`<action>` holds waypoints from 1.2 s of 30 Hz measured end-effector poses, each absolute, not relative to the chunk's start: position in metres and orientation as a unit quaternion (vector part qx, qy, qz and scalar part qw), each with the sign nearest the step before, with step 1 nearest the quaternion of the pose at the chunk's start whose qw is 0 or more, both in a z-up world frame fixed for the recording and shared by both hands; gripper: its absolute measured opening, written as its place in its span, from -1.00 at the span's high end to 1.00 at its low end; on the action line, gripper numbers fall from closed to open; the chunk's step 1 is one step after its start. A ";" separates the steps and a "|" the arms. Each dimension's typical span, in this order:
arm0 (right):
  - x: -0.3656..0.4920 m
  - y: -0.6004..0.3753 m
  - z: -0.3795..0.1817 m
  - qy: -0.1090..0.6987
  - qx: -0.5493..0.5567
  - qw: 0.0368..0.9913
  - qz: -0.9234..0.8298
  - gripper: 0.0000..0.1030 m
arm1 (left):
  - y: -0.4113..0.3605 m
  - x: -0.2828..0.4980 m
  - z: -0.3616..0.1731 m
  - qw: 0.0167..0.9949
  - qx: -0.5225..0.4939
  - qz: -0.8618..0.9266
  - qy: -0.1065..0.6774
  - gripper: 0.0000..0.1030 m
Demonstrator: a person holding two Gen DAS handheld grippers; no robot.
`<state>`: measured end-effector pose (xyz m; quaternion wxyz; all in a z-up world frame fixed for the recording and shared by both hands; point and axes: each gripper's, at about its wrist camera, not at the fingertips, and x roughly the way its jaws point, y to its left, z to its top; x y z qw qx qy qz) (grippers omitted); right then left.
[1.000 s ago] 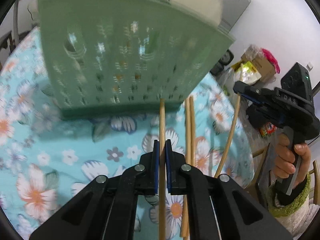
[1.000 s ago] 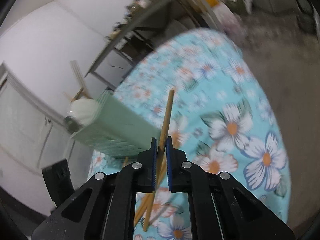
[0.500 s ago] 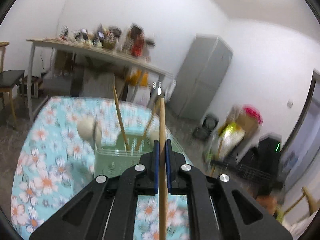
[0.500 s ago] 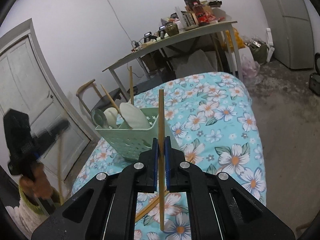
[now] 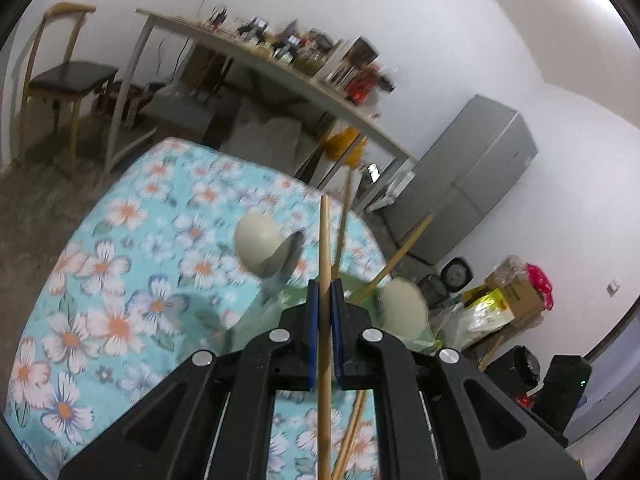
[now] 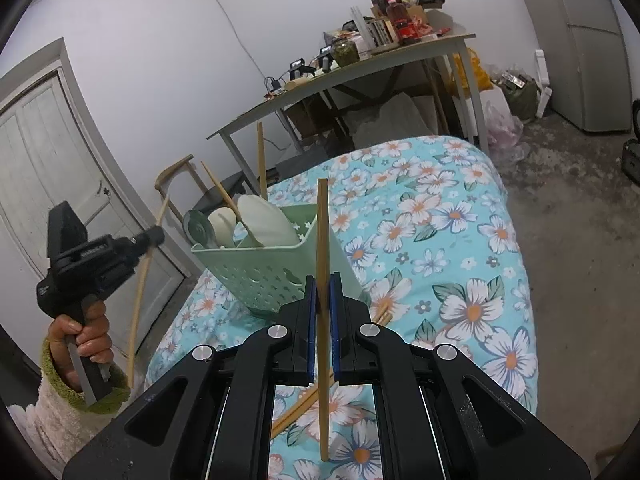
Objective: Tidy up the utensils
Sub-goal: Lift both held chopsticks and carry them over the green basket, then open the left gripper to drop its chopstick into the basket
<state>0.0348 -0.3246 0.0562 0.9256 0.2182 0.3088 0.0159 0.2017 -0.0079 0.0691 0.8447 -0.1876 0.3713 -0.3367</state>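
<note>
A wooden chopstick [image 6: 322, 264] stands upright, pinched between the blue pads of the right claw [image 6: 322, 316], above a surface [image 6: 460, 248] covered in turquoise floral cloth. A second chopstick [image 5: 325, 300] is pinched the same way in the left claw [image 5: 325, 320], seen held in a hand [image 6: 86, 332] at the far left of the right view. A pale green perforated basket [image 6: 264, 268] stands on the cloth, holding cream spoons [image 6: 262, 222] and two chopsticks [image 6: 261, 164] leaning upward. More chopsticks [image 6: 304, 404] lie loose on the cloth beside the basket. Behind is a cluttered table [image 6: 348, 76] with a red-labelled bottle [image 6: 400, 20]; its writing is unreadable. A grey cabinet [image 5: 468, 200] stands against the white wall.
</note>
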 end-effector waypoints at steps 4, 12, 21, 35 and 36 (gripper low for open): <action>0.034 -0.323 0.056 0.310 0.216 0.926 0.018 0.91 | -0.008 0.202 0.061 0.832 -0.191 -0.341 0.394 0.89; 0.035 -0.322 0.057 0.311 0.216 0.925 0.018 0.91 | -0.010 0.190 0.100 0.861 -0.176 -0.363 0.310 0.90; 0.038 -0.324 0.054 0.316 0.223 0.922 0.019 0.91 | -0.014 0.165 0.165 0.898 -0.168 -0.374 0.157 0.90; 0.040 -0.322 0.052 0.323 0.215 0.921 0.023 0.91 | -0.043 0.210 0.099 0.900 -0.170 -0.353 0.190 0.90; 0.041 -0.321 0.052 0.324 0.214 0.921 0.023 0.91 | -0.044 0.213 0.094 0.895 -0.173 -0.357 0.202 0.89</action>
